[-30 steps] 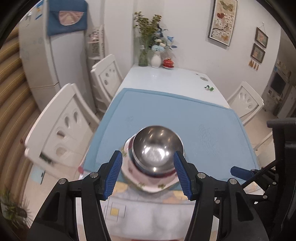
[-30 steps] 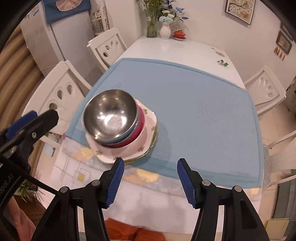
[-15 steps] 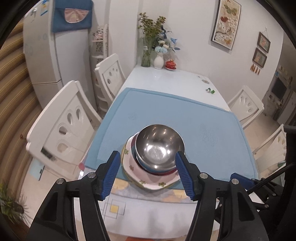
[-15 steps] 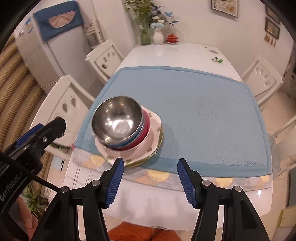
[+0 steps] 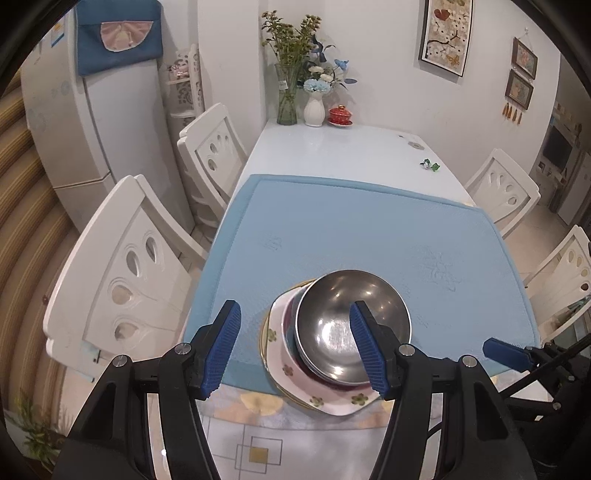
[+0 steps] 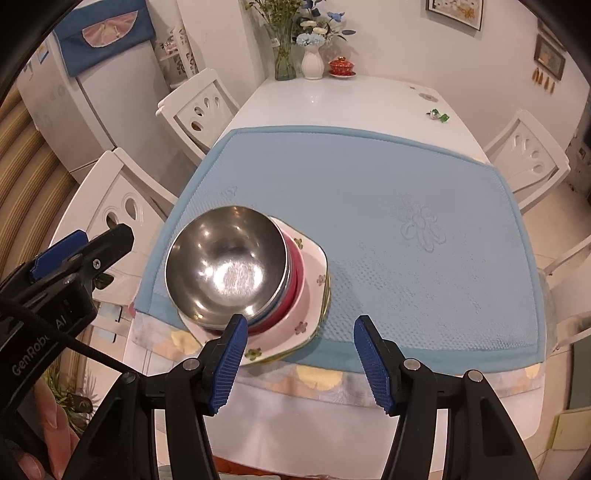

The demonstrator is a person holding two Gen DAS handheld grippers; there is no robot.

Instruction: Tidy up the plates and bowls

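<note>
The steel bowl is seen nested on the plates; stacking appears done, both grippers spread and empty.

A small white dining room seen from above one end of the tabletop.

White walls hold a floral hanging and two small framed pictures. White chairs with teardrop cut-outs line both long sides of the white tabletop, which carries a blue mat. At the far end stand a glass vase of flowers, a white vase and a red lidded cup (on its saucer). A pale fridge stands left, a blue cloth draped over its top.
</note>
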